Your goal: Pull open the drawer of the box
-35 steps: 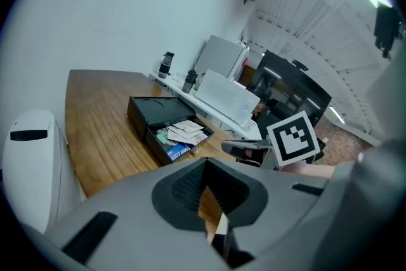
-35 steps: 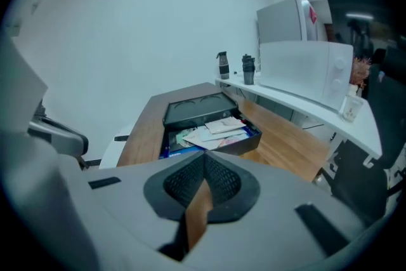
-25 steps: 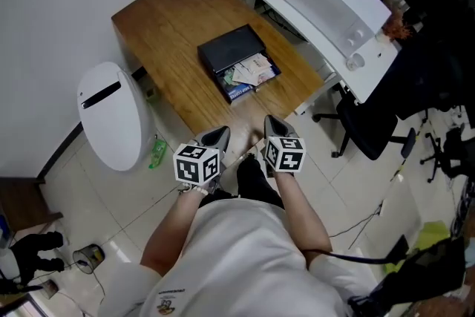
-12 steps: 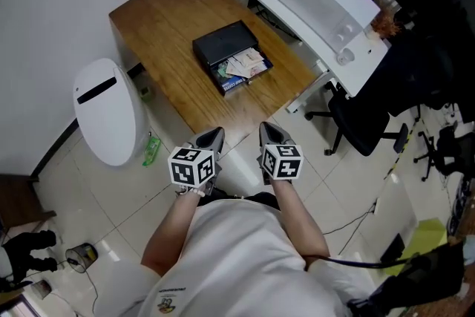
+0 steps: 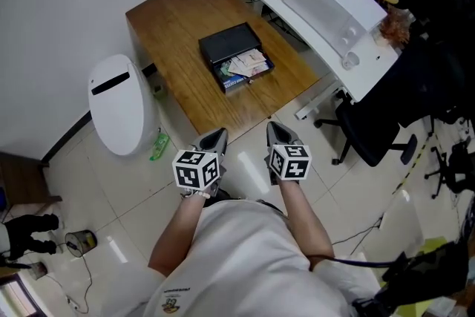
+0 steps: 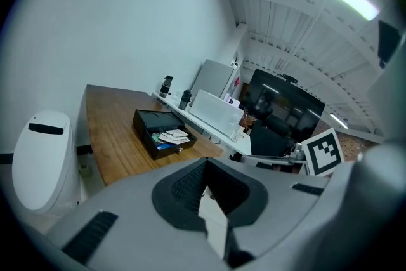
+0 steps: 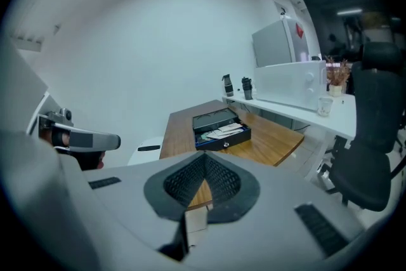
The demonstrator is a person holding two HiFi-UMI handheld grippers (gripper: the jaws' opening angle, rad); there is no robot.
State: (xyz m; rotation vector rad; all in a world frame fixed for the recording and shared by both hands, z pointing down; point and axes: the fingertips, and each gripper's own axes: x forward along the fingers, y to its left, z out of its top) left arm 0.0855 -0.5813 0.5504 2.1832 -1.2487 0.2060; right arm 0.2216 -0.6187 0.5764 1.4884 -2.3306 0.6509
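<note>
White short-sleeved T-shirt (image 5: 241,256), small print (image 5: 171,301) at lower left; grey left gripper (image 5: 216,138) and right gripper (image 5: 276,133) bear black-and-white marker cubes (image 5: 197,170).

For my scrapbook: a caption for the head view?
Box on the wooden table, its drawer open with papers inside; left gripper and right gripper hover nearby.

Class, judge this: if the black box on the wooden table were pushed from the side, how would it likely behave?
The black box is low and flat, so it would probably slide, not tip. Loose papers in its open drawer look floppy and might shift.
</note>
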